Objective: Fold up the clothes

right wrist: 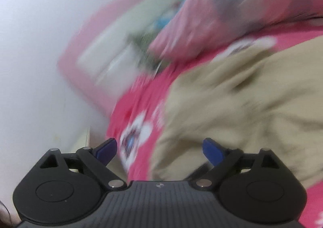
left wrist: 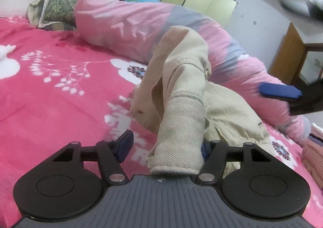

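- Garment (left wrist: 181, 94): a beige, twill-like piece, raised in a crumpled ridge at centre frame of the left view; its lower part rests on the pink floral bed (left wrist: 50, 86). It is bunched, not flat or squared.
- Risk 1: the thick rolled hem lies between the fingers of the left gripper (left wrist: 167, 145) without a visible pinch, so it could slide out if lifted; the weight of the hanging cloth would cause this.
- Risk 2: the right view is heavily blurred, which suggests fast motion; a grasp attempted at that speed could miss the edge or catch the bedsheet as well.
- Risk 3: the pink quilt (left wrist: 131, 24), upper centre, lies close behind the garment and could snag a fold.
- Left gripper: jaws wide apart; the hem passes through the gap and covers the right finger, so contact there cannot be told; the left finger is clear of the cloth.
- Right gripper (right wrist: 160, 148): jaws wide apart, holding nothing; it hovers near the garment at right of its frame.
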`<state>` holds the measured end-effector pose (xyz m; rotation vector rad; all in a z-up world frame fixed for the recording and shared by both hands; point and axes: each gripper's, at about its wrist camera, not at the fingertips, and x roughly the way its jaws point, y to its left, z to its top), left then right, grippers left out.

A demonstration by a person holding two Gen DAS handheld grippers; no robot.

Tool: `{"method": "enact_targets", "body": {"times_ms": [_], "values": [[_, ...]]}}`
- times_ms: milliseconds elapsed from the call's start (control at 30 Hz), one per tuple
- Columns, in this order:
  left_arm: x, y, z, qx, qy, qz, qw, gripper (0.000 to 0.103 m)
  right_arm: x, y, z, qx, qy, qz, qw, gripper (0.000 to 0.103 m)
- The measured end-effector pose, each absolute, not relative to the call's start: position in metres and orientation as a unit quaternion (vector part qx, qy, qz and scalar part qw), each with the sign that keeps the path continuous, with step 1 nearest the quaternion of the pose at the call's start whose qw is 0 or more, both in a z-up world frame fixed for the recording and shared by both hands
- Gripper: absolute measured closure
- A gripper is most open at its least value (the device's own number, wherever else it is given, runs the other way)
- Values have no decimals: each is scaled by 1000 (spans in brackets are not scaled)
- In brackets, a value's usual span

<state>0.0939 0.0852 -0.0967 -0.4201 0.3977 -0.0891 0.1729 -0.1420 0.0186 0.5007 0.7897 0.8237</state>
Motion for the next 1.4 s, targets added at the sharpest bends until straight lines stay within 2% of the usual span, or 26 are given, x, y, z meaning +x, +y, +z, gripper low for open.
{"method": "enact_targets", "body": {"times_ms": [133,233,367,500,567,600,667,700,733,767,833,900,1133,1400], "values": [[93,86,-101,-211,193,-58,956,41,189,-241,-3,305,341,229,859,6],[94,88,-105,-217,195,-66,954,44,205,-293,-33,354,350,148,855,9],[98,89,-108,-217,199,-65,953,45,228,-317,-67,360,362,97,854,11],[101,90,-111,-221,208,-58,951,46,253,-321,-95,363,369,121,847,11],[102,91,-111,-223,212,-54,950,51,260,-318,-103,371,382,157,832,32],[103,91,-109,-224,215,-55,949,58,262,-314,-104,370,387,176,826,45],[103,92,-101,-226,216,-61,948,71,258,-304,-101,340,381,198,837,48],[103,92,-94,-224,211,-63,949,79,257,-301,-98,322,377,204,844,54],[102,92,-87,-219,203,-65,952,82,256,-299,-96,312,376,206,848,60],[101,92,-78,-212,192,-66,956,87,255,-300,-97,316,379,202,846,63],[100,95,-61,-202,170,-62,963,92,250,-303,-94,333,372,197,844,75],[101,99,-41,-198,149,-54,967,95,236,-304,-83,337,351,205,849,78],[96,105,54,-201,50,-88,974,97,167,-287,-31,288,299,229,880,80],[64,104,126,-209,-10,-122,970,97,110,-283,-53,373,334,275,821,73]]}}
